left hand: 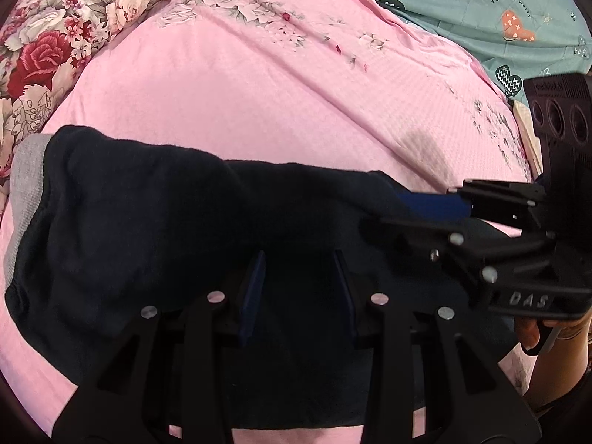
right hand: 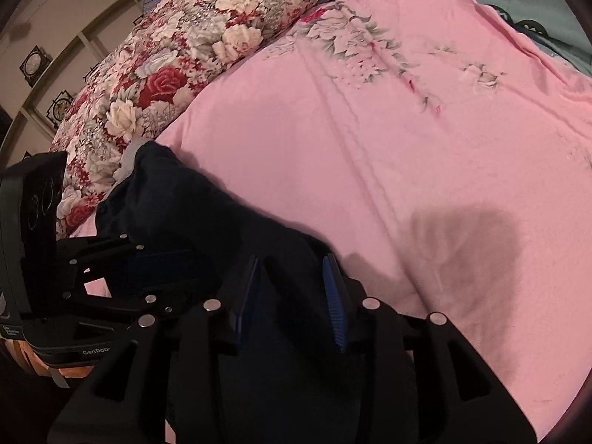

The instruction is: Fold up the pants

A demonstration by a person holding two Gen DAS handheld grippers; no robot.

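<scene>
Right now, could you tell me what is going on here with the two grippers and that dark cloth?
A person is folding dark pants on a pink bedsheet, with a handheld gripper in each hand. Both grippers are at the near part of the pants: the left gripper has cloth between its parted fingers, and the right gripper does too, by the right-hand edge. I cannot tell if either is clamped. The grey waistband lies to the left, near a flowered quilt.

Your left wrist camera looks close over the pants across the bed; your right wrist view, alongside, shares both plus the floral pillow.
</scene>
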